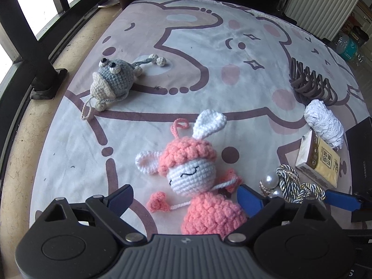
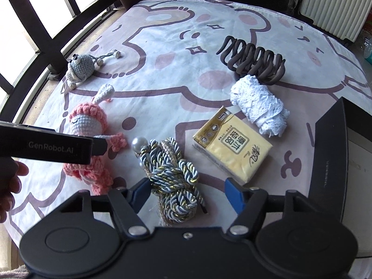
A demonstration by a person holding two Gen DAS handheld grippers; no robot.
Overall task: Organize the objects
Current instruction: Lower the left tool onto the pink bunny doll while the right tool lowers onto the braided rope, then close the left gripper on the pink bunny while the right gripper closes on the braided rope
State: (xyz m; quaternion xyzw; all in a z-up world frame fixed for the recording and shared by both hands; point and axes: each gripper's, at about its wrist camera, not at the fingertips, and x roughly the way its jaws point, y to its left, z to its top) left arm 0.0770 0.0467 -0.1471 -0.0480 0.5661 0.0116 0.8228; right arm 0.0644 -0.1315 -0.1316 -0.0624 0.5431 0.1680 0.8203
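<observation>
A pink crochet bunny doll [image 1: 193, 174] [image 2: 88, 125] lies on the printed cloth [image 1: 190, 53]. My left gripper [image 1: 186, 197] stands open over it, the doll's pink body between the blue fingers; the left finger is clear of the doll, the right one sits close against it. A braided cord knot with pearls [image 2: 172, 174] [image 1: 288, 181] lies between the fingers of my right gripper [image 2: 188, 191], which is open: the left finger is at the cord, the right one has a gap. The left gripper's black side [image 2: 51, 146] crosses the doll in the right wrist view.
A grey crochet animal [image 1: 114, 76] lies far left. A yellow tissue pack [image 2: 232, 144], a white lace roll [image 2: 258, 102] and a brown hair claw [image 2: 253, 60] lie on the right. A black box [image 2: 330, 151] stands at the right edge. Window bars [image 2: 46, 34] run along the left.
</observation>
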